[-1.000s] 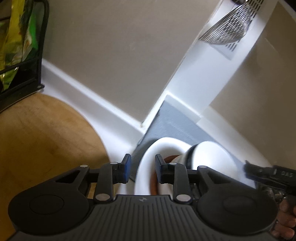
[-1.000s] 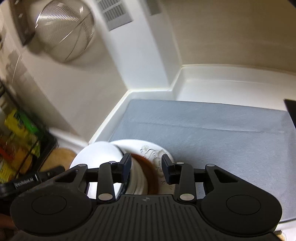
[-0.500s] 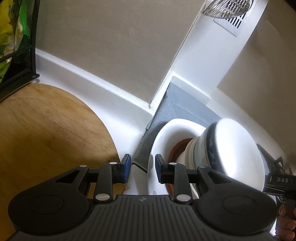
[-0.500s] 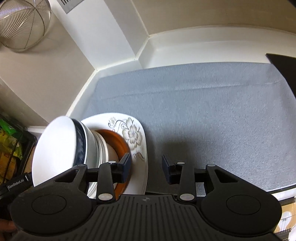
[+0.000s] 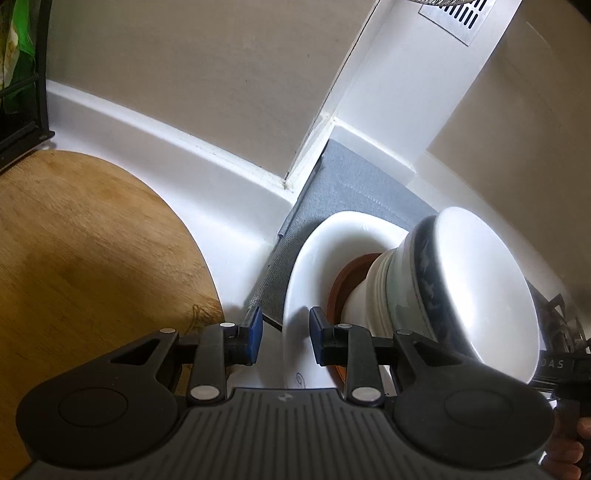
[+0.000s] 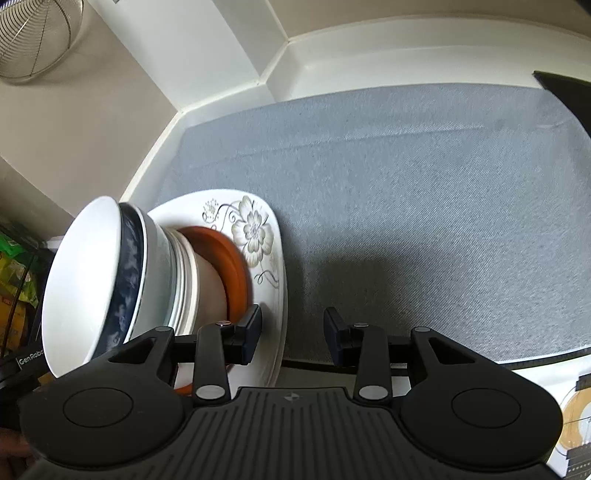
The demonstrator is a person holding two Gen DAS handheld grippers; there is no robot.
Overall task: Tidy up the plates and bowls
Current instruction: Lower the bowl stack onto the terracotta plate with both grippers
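Roughly, by view.

Hidden or unclear:
- Both gripper bodies cover the near edge of the floral plate (image 6: 255,229), so its near corners are out of sight.
- In the left wrist view, glare washes out the top bowl of the bowl stack (image 5: 461,291), and I cannot make out its inside.
- The wire strainer (image 6: 33,33) and the vent grille (image 5: 461,18) are both cut off by the frame edge.
- A black rack (image 5: 22,74) with green packets is only partly in frame.
- A dark object (image 6: 569,96) at the far right is too cropped to identify.

Tongs:
- The left gripper (image 5: 285,332) straddles the plate rim. Its jaws have just been closing with the rim between them.
- A pale sliver shows beside the outer pad, so I cannot tell whether it grips the plate.
- The right gripper (image 6: 293,332) straddles the opposite rim, with its inner pad over the plate.
- A strip of mat shows between the rim and the outer pad, so I cannot tell whether it grips either.

Position and axis:
- The plate sits at the near left corner of the grey mat (image 6: 406,184), close to the white wall trim.
- The stack rises from a brown bowl (image 6: 229,254) on the plate and widens upward through white bowls to a blue-banded one.
- The stack's long axis runs from the plate to the top rim, and the mouths face away from the plate.
- It leans right in the left view and left in the right view. I cannot tell whether that is a real tilt or the lens.

Seen in one view only:
- The plate's flower print and the open stretch of mat appear only in the right view.
- The wooden board (image 5: 92,240) beside the mat and a person's fingers (image 5: 569,450) appear only in the left view.
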